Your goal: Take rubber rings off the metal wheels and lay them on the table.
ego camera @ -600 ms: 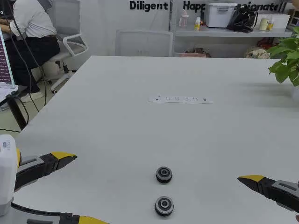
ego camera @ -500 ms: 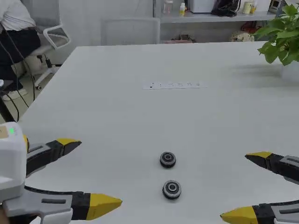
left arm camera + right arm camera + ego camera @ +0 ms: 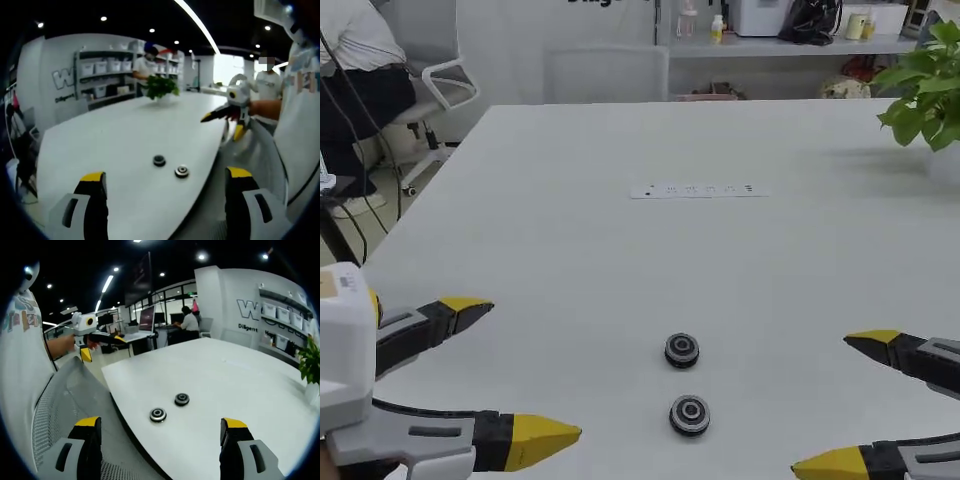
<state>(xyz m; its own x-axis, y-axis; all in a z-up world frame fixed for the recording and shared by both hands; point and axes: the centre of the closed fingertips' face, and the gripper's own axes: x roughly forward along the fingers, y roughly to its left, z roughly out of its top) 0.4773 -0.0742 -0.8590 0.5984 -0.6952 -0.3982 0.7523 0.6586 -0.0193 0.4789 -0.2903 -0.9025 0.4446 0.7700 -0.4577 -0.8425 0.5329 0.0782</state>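
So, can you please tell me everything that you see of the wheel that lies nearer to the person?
The nearer wheel is small and round. It has a black rubber ring around a silver-grey metal middle with a dark centre. It lies flat on the white table, close to the edge by the person, with the ring still on. It is apart from the second wheel beyond it. Only the table touches it. The left gripper and right gripper are open on either side.

The white wall (image 3: pixel 220 295) bears a large "W" with "Diligent" just below it.
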